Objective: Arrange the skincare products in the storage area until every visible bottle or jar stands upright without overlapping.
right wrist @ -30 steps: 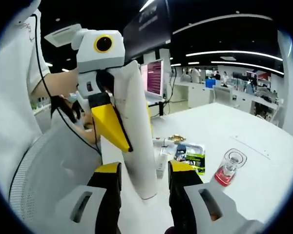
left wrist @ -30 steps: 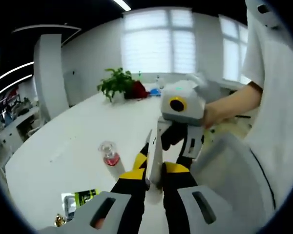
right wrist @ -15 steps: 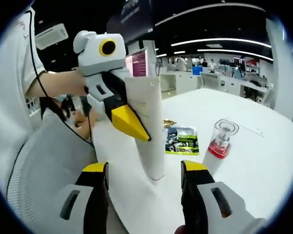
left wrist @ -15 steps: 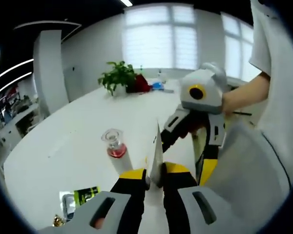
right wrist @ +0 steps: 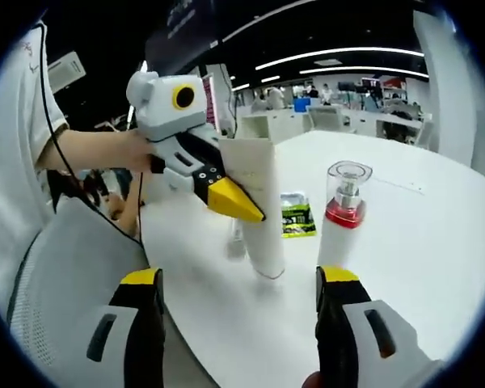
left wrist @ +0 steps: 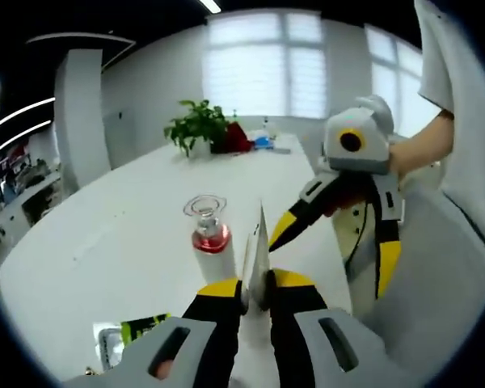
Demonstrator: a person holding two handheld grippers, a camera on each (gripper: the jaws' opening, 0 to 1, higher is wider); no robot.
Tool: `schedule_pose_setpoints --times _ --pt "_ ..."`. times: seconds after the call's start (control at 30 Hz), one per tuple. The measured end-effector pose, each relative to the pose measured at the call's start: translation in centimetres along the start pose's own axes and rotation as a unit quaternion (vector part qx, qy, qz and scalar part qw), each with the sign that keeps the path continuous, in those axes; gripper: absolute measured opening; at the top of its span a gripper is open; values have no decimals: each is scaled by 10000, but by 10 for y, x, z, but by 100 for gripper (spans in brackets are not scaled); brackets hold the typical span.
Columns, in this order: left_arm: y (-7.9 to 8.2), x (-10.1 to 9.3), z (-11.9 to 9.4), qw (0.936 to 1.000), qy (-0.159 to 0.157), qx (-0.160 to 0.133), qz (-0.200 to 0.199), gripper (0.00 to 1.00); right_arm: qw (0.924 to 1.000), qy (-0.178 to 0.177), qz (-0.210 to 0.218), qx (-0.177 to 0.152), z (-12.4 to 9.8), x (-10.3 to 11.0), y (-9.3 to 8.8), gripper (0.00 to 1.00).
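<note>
Two yellow-tipped jaws of the left gripper (left wrist: 256,293) clamp a white squeeze tube (right wrist: 259,202), upright on the white tabletop (right wrist: 436,226) — the right gripper (right wrist: 236,283) spread wide, holding nothing; a clear-capped white pump bottle with red collar (right wrist: 342,212) stands just beside.

White tube (right wrist: 259,210) and red-collared pump bottle (right wrist: 339,218) stand upright, apart.

No legible text found. The green sachet (right wrist: 297,217) carries print too small to read. The white tube (right wrist: 257,206) bears no readable marking.
</note>
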State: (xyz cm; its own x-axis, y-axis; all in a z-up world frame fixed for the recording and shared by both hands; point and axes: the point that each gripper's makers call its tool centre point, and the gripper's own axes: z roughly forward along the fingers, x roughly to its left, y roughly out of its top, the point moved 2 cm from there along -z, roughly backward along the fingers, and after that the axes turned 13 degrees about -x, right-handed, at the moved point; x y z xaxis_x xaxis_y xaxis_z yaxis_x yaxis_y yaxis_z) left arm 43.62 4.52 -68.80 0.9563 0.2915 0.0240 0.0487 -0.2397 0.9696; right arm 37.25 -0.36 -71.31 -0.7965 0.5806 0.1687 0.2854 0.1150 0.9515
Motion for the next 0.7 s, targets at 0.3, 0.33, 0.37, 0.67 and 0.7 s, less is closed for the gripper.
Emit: schedule_pose_setpoints --times 0.3,0.33,0.37,0.67,0.7 --pt "-5 27 11 9996 69 -263 -108 15 9988 -465 163 77 -5 -9 -12 86" --pt "-5 30 12 9995 80 -279 -91 15 9987 -475 163 85 -5 -10 -13 86" --pt "-5 33 13 9995 80 -293 -82 15 9985 -504 180 86 -5 -11 -13 86" --pt "-2 48 19 9991 5 -416 16 15 9983 -512 209 165 -2 -10 -18 86" --pt "-2 49 20 9990 3 -442 10 15 9983 -509 213 193 -2 -10 -19 86"
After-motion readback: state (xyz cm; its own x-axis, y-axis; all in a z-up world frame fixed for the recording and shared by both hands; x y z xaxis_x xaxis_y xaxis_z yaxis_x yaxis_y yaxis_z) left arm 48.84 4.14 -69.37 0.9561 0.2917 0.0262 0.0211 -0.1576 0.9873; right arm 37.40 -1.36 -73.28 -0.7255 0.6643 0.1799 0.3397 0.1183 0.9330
